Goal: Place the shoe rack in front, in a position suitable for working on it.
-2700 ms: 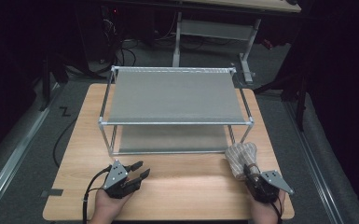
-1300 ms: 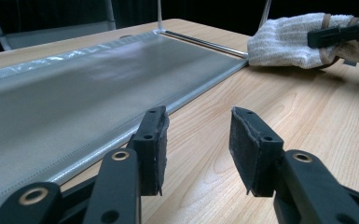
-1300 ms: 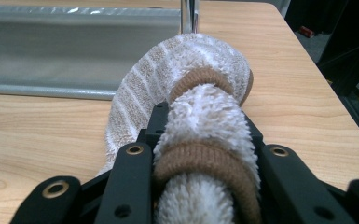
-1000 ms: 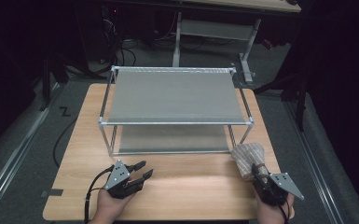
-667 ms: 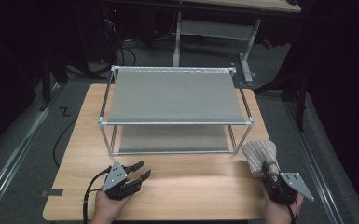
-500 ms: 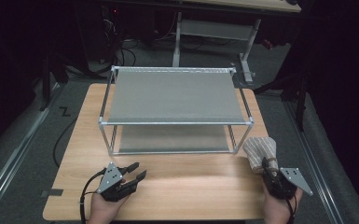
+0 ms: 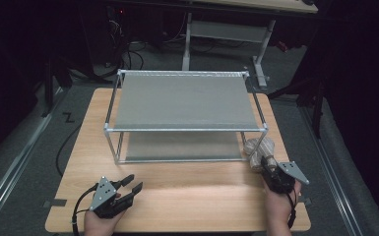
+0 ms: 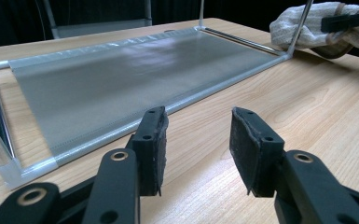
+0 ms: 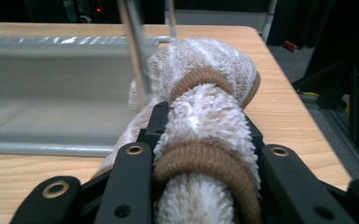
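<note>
A fluffy white cloth roll [image 9: 210, 74] with brown bands sits between the pads of my right gripper [image 9: 205, 121], which is shut on it. In the high view the roll [image 7: 258, 147] hangs right at the front right post of a two-level metal rack [image 7: 184, 101], with the right gripper [image 7: 262, 162] behind it. The post [image 9: 135, 51] crosses just in front of the roll. My left gripper [image 7: 130, 184] rests low near the table's front left, open and empty. Its jaws [image 8: 198, 128] point at the rack's lower shelf [image 8: 121, 79]; the roll [image 8: 307, 23] shows far off.
The rack stands in the middle of a wooden table [image 7: 187, 196]. Bare wood lies between the two hands along the front edge. A dark floor with cables [image 7: 128, 54] and a desk frame [image 7: 226, 29] lies beyond the table.
My right gripper carried the roll first to the right, then forward and left up to the rack's front right post. The left gripper slid a little to the left.
</note>
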A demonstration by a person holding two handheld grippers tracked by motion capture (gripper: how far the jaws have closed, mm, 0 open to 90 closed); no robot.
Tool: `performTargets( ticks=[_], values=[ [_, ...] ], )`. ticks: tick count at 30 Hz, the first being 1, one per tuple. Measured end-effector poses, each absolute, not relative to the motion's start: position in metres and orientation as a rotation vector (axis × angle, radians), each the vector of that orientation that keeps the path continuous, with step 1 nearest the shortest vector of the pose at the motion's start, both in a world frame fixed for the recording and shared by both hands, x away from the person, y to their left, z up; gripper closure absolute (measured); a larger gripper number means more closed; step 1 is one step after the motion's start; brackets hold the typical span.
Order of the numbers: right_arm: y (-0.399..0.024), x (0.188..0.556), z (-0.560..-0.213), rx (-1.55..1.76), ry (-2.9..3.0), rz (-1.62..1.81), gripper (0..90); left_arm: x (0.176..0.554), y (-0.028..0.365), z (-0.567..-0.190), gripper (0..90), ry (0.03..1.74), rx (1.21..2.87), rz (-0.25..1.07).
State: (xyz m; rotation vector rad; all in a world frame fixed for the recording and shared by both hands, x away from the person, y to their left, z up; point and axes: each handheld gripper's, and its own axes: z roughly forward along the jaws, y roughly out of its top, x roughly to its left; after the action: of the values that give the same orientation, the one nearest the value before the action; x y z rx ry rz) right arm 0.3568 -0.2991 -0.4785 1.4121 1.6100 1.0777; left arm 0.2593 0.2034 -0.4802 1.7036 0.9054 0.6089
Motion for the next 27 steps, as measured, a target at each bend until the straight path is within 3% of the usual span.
performTargets(
  ticks=[15,27],
  values=[
    [-0.291,0.323,-0.479,1.393,1.652,1.133,67.5,0.276,0.173,-0.478,56.0,0.798,1.736,0.547],
    [-0.283,0.296,-0.454,1.295,1.596,1.217,67.3,0.281,0.165,-0.478,56.0,0.776,1.742,0.532]
  ],
)
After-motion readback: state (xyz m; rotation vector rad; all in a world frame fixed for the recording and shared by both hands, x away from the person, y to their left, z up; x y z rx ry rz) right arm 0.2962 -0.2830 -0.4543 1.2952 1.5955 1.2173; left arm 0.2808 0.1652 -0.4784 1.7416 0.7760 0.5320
